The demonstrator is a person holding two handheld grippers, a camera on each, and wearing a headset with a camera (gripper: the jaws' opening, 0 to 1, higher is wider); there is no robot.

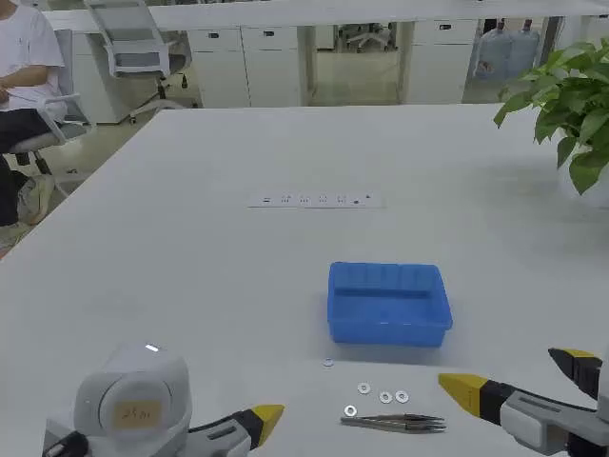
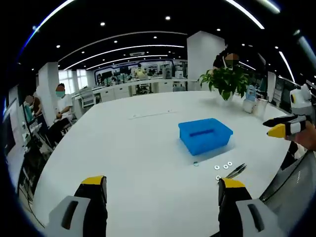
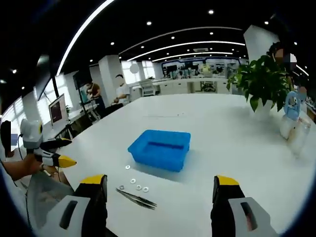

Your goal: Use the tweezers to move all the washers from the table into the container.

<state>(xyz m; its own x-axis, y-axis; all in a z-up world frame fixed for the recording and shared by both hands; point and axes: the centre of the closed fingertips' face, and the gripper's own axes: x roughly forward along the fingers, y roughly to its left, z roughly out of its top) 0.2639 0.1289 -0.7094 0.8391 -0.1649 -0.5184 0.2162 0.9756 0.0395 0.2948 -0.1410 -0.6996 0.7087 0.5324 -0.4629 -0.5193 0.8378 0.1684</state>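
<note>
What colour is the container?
Plain blue; the container shows best in the head view.

Ahead of my right gripper (image 1: 519, 373) the broad white tabletop (image 1: 190, 238) runs out to a flat white socket strip (image 1: 316, 200) set in its surface. Off to that gripper's right stands a leafy green potted plant (image 1: 566, 114). Beyond the table's far edge I see low white cabinets (image 1: 247, 57) and a pale grey office chair (image 1: 133, 43). A person in a white shirt (image 1: 24, 67) sits far left. In the right gripper view, curved white ceiling light strips (image 3: 192, 46) arc above a square white pillar (image 3: 111, 74).
</note>
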